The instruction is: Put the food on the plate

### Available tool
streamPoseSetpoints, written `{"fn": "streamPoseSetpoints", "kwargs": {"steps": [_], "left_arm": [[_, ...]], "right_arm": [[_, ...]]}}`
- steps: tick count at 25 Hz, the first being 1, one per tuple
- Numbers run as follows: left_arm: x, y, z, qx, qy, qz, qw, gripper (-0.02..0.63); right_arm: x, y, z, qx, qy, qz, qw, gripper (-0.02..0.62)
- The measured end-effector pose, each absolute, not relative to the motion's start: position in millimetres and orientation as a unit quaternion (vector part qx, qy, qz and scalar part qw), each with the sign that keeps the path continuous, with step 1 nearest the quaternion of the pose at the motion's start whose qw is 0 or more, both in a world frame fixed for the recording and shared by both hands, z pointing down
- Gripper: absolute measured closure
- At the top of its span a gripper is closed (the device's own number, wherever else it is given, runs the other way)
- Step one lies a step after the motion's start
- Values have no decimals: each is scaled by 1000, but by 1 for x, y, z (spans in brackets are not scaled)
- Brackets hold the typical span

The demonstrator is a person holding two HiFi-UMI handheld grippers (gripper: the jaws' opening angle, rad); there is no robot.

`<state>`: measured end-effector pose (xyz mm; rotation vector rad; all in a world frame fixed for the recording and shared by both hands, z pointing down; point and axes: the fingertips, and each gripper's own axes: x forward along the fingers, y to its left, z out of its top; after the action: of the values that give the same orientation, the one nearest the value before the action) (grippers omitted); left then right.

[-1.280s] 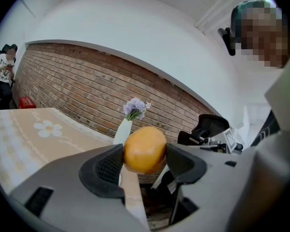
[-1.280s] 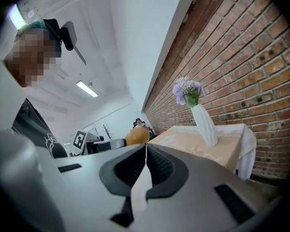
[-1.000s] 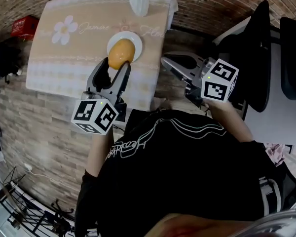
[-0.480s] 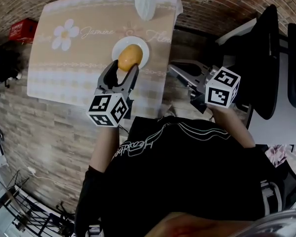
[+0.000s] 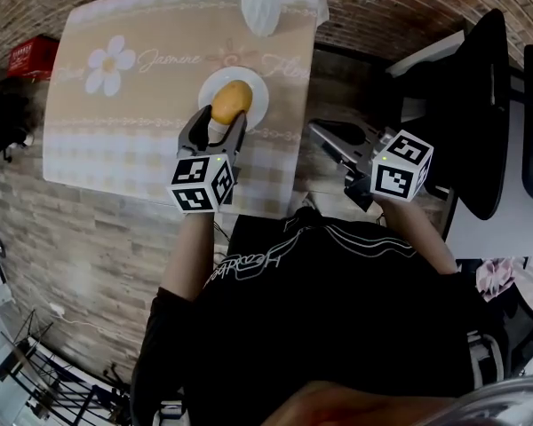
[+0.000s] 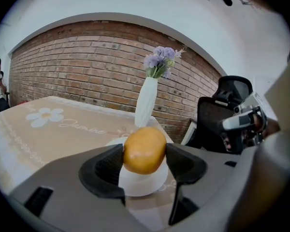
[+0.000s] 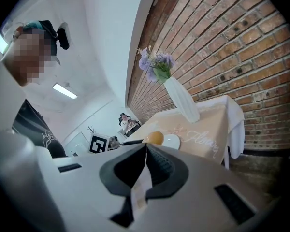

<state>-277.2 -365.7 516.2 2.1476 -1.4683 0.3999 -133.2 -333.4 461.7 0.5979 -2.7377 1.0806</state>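
**A:** One item under inspection. Head view: left claw [image 5: 219, 121] clamped on the orange-yellow food [image 5: 232, 101], held over the white plate [image 5: 258, 97] on the bench [image 5: 115, 140]. The right claw [image 5: 327, 137] is off the bench edge.

**B:** Left gripper view?

**A:** Jaws grip the food across its widest girth, plate beneath. Whether the food touches the plate cannot be determined. Skin is smooth and rounded. Judged light, liable to slip or roll. A hold across the middle is sound.

**B:** Right gripper view?

**A:** Jaws together, nothing between.

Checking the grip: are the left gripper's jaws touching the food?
Touching: in the left gripper view, the left gripper clamps the food between both jaws.
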Motion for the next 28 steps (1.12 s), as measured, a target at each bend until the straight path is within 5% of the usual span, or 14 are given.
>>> {"fn": "streamPoseSetpoints", "kwargs": {"steps": [28], "left_arm": [[-273, -369, 537, 787, -541, 130, 265, 300]], "right_arm": [[-117, -324, 467, 202, -907, 362, 71, 598]]}}
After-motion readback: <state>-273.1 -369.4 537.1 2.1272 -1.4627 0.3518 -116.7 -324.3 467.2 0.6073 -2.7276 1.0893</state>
